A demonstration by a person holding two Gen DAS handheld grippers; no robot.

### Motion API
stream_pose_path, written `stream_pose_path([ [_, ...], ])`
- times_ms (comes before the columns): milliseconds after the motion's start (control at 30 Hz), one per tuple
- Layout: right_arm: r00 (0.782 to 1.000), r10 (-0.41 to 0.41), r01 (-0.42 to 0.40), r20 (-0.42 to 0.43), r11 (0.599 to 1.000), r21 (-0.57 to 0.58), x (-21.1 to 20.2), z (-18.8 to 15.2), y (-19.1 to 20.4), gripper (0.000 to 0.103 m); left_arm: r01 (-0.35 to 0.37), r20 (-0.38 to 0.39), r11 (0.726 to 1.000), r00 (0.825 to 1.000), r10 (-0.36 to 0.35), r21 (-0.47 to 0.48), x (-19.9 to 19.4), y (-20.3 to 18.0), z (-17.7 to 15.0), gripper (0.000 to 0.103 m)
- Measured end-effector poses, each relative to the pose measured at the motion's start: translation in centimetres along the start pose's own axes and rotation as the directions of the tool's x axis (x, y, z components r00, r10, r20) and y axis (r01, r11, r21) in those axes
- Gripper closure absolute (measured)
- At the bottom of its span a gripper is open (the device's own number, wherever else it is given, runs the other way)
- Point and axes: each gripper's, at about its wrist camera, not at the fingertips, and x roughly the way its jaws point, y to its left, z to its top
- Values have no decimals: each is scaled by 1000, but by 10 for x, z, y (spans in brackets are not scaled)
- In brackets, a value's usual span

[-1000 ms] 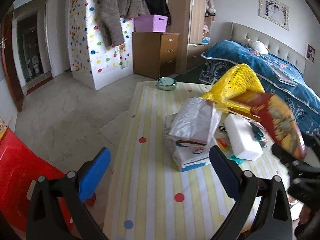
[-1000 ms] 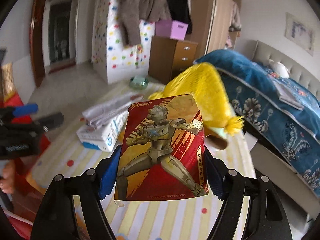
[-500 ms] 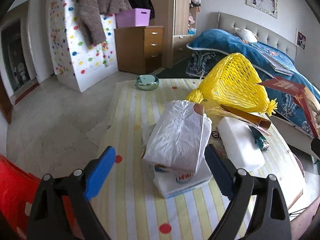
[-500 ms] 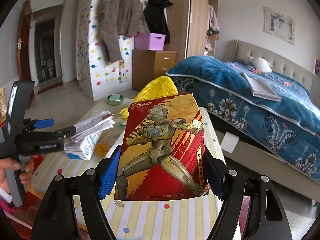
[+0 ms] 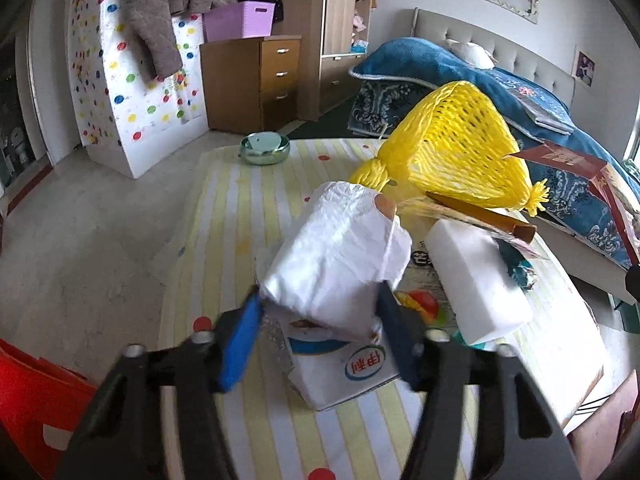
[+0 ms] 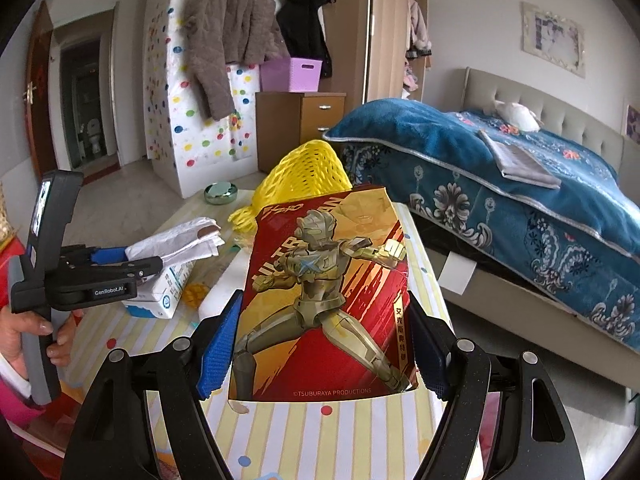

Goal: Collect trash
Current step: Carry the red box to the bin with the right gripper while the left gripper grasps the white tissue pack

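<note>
A crumpled white plastic bag point(image 5: 340, 256) lies on a tissue pack point(image 5: 344, 372) on the striped table point(image 5: 240, 216). My left gripper point(image 5: 320, 300) is closing on the bag, with its pads touching the bag's two sides. In the right wrist view the bag point(image 6: 176, 244) sticks out from between the left gripper's point(image 6: 152, 264) fingers. My right gripper point(image 6: 320, 356) is shut on a red and gold figure box point(image 6: 324, 292), held upright above the table's near end. The box's edge point(image 5: 560, 160) shows at the right of the left wrist view.
A yellow foam net point(image 5: 452, 148), a brown tube point(image 5: 480, 214), a white foam block point(image 5: 476, 280) and a green dish point(image 5: 264, 147) share the table. A red plastic object point(image 5: 32, 392) stands at lower left. The blue bed point(image 6: 520, 184) runs along the right.
My left gripper moved forward onto the white bag and its jaws narrowed from wide open to the bag's sides. The right gripper swung a little with the box, then kept still.
</note>
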Motion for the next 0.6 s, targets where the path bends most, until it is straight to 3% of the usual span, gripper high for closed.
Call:
stream_pose_path([
  [100,1000,-2,2,8,1000,5,-3,0,-1,28,3,15,1000,1000,-4,31,-3,-6,1,79],
  [133,1000,-4,4,12,1000,8,-5,0,-2,28,-5,15,999,1000,4,43,-2,-8,2,92],
  [333,999,-19,17,50,999,36,-25,-4,-12,28,-43,95,997,995,36,71,-27,-22,13,100],
  [600,994,-39,28,104,994,105,-55,-14,-40,28,-42,246,995,969,18,91,-92,-59,26,100],
])
